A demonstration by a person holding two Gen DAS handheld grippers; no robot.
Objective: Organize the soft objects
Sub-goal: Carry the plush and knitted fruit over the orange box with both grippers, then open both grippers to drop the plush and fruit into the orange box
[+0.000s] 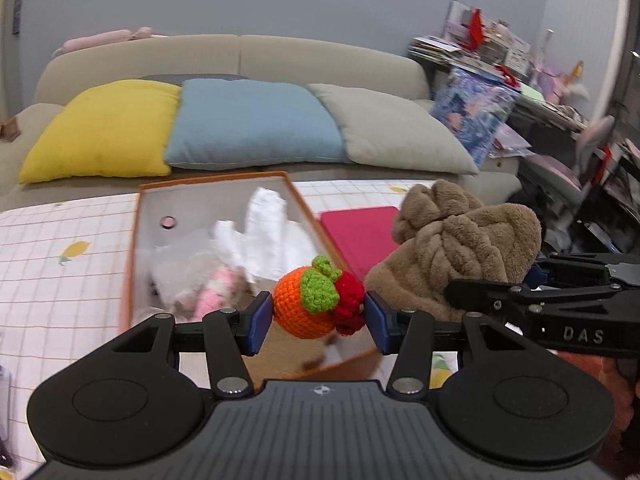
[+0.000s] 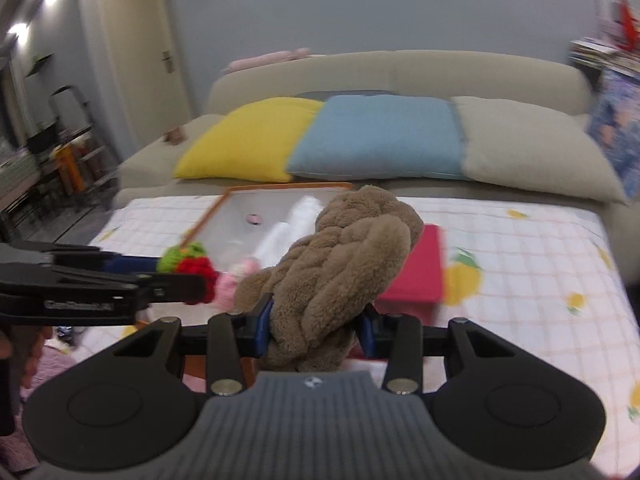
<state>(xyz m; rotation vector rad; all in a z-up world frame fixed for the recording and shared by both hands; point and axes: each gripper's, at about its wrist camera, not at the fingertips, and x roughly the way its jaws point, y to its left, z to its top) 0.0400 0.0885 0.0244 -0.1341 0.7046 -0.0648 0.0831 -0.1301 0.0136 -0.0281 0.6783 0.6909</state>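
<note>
My left gripper [image 1: 318, 322] is shut on an orange crocheted fruit toy [image 1: 310, 308] with green leaves and red berries, held above the near corner of an orange-rimmed box [image 1: 132, 240]. The box holds a white cloth [image 1: 268, 224] and a pink-and-white soft toy [image 1: 212, 292]. My right gripper [image 2: 316, 330] is shut on a brown plush knitted hat [image 2: 344, 264], held up just right of the box. The hat also shows in the left wrist view [image 1: 452, 252], and the fruit toy shows in the right wrist view [image 2: 192, 264].
The box stands on a table with a checked lemon-print cloth [image 1: 60, 264]. A red flat box [image 1: 360, 232] lies right of the orange box. Behind is a sofa with a yellow cushion [image 1: 104, 128], a blue cushion [image 1: 252, 120] and a grey cushion [image 1: 400, 128]. Cluttered shelves [image 1: 520, 80] stand at right.
</note>
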